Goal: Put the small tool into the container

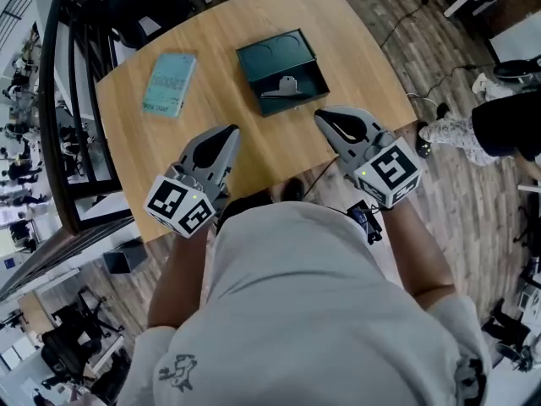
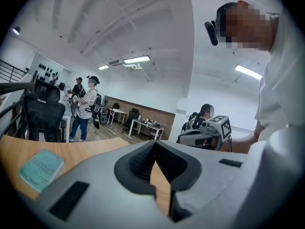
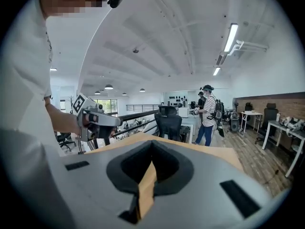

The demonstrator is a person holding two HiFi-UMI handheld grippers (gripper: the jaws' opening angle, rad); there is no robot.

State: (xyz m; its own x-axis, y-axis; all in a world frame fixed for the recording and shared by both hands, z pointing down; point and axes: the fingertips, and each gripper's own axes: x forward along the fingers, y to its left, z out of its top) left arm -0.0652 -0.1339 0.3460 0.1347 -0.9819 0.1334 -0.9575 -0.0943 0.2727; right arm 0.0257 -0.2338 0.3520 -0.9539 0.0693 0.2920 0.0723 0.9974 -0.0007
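Looking basically done tbh, small tool (image 1: 283, 87) lying in the open container (image 1: 279, 57) on the surface (image 1: 338, 41) just ahead of the right claw (image 1: 322, 117), which like the left claw (image 1: 232, 132) is closed up tight, holding nothing.

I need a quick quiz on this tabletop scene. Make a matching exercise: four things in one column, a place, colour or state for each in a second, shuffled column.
Things
1. small tool
2. book
3. container
4. right gripper

Descriptions
A. pale blue-green, lying on the left part of the table
B. shut and empty, by the table's near edge
C. dark green, near the table's middle
D. silvery, lying inside the container

Pairs: 1-D, 2-A, 3-C, 4-B
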